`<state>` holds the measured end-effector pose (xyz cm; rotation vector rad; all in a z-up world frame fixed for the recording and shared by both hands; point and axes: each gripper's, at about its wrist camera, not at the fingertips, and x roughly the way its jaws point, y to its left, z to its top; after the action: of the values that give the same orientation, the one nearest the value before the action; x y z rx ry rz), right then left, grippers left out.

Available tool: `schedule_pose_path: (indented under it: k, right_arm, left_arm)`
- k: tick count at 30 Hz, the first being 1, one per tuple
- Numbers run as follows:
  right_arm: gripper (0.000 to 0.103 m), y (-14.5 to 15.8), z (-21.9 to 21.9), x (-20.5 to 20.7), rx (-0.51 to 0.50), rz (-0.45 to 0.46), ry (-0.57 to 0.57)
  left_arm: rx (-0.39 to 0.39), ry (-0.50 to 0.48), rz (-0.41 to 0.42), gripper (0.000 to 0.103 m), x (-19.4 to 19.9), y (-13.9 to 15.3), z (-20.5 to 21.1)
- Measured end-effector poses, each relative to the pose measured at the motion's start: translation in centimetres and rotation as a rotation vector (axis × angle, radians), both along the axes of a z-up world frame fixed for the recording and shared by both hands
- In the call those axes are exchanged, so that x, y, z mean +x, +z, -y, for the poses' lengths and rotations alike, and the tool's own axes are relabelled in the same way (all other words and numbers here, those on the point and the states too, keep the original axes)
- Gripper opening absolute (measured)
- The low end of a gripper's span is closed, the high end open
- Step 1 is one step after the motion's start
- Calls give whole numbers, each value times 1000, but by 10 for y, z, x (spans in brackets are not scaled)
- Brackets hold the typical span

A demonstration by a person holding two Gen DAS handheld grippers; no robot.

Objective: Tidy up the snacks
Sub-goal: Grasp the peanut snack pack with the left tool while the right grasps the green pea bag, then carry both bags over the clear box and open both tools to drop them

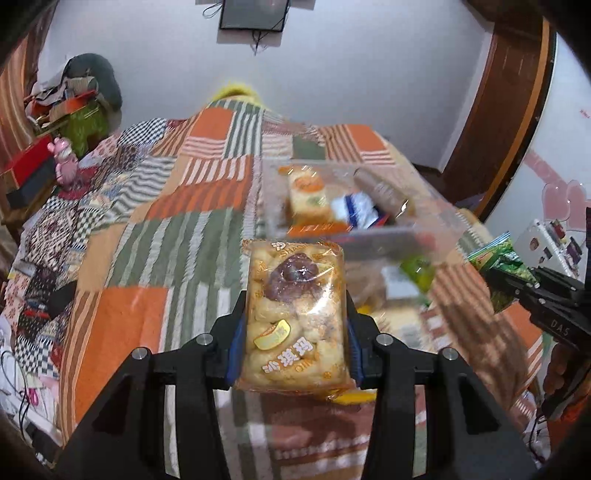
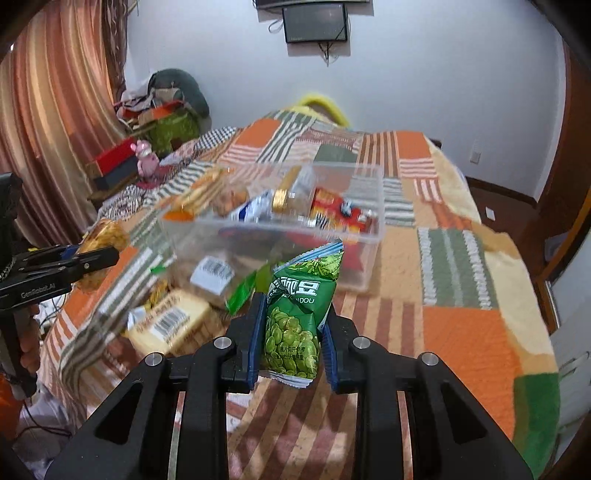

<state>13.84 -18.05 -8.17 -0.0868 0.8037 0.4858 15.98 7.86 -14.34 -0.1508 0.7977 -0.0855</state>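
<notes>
My left gripper is shut on a clear-wrapped yellow puffed rice cake pack, held above the bed. My right gripper is shut on a green pea snack bag, also held above the bed. A clear plastic box with several snacks in it stands on the bed just beyond both grippers; it also shows in the left wrist view. The left gripper with its pack shows at the left of the right wrist view. The right gripper with the green bag shows at the right of the left wrist view.
Loose snack packs lie on the patchwork bedspread left of the box. A pink toy and boxes sit at the bed's far left by the curtain. A screen hangs on the wall.
</notes>
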Motion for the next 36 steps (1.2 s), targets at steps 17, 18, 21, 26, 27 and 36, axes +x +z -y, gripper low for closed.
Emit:
schedule_pose_path:
  k: [17, 18, 21, 26, 27, 36]
  right_arm:
    - [25, 2, 6, 35, 54, 27, -35]
    - [25, 2, 6, 37, 55, 28, -34]
    - [25, 2, 3, 43, 55, 32, -30]
    - [25, 3, -1, 56, 56, 46, -24]
    - [25, 4, -2, 59, 57, 48, -24]
    - [25, 13, -3, 79, 72, 73, -29]
  left_arm:
    - [7, -23, 11, 44, 79, -1, 18]
    - [10, -19, 8, 44, 83, -3, 16]
    - [11, -16, -4, 44, 97, -10, 12]
    - [23, -23, -3, 44, 112, -16, 14]
    - [33, -24, 2, 44, 115, -15, 16]
    - [4, -45, 29, 44, 132, 3, 26]
